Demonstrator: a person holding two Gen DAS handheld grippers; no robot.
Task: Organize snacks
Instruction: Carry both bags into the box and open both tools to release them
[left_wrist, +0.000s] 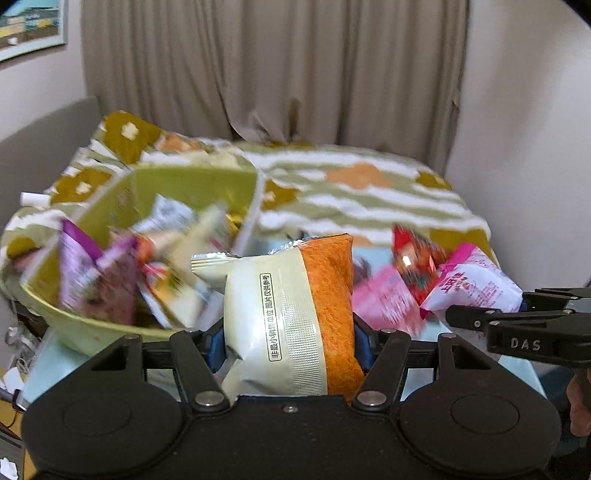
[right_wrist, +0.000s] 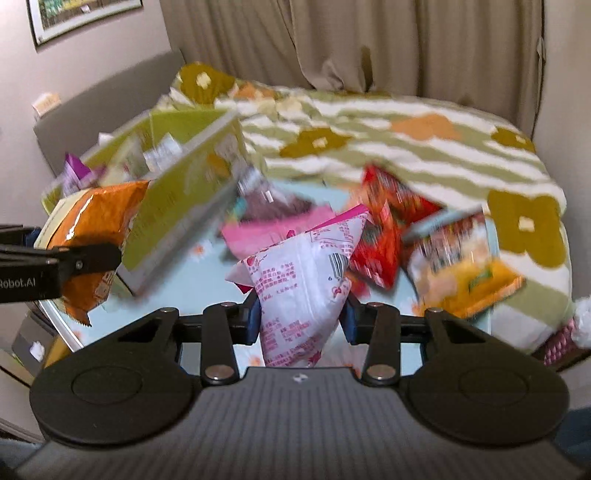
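Observation:
My left gripper (left_wrist: 290, 341) is shut on an orange and cream snack bag (left_wrist: 295, 314), held upright just right of a green box (left_wrist: 192, 184) that holds several snack packets. The bag also shows in the right wrist view (right_wrist: 92, 229). My right gripper (right_wrist: 301, 319) is shut on a pink and white snack bag (right_wrist: 303, 280); it also shows in the left wrist view (left_wrist: 476, 284). Loose snacks lie on the light blue table (right_wrist: 199, 277): a red bag (right_wrist: 388, 221), a flat pink packet (right_wrist: 273, 229) and an orange-yellow bag (right_wrist: 465, 258).
A bed with a green, white and orange flowered blanket (right_wrist: 406, 140) lies behind the table. Beige curtains (left_wrist: 277, 66) hang behind it. A grey headboard (right_wrist: 110, 96) and a framed picture (right_wrist: 81, 14) are at the left.

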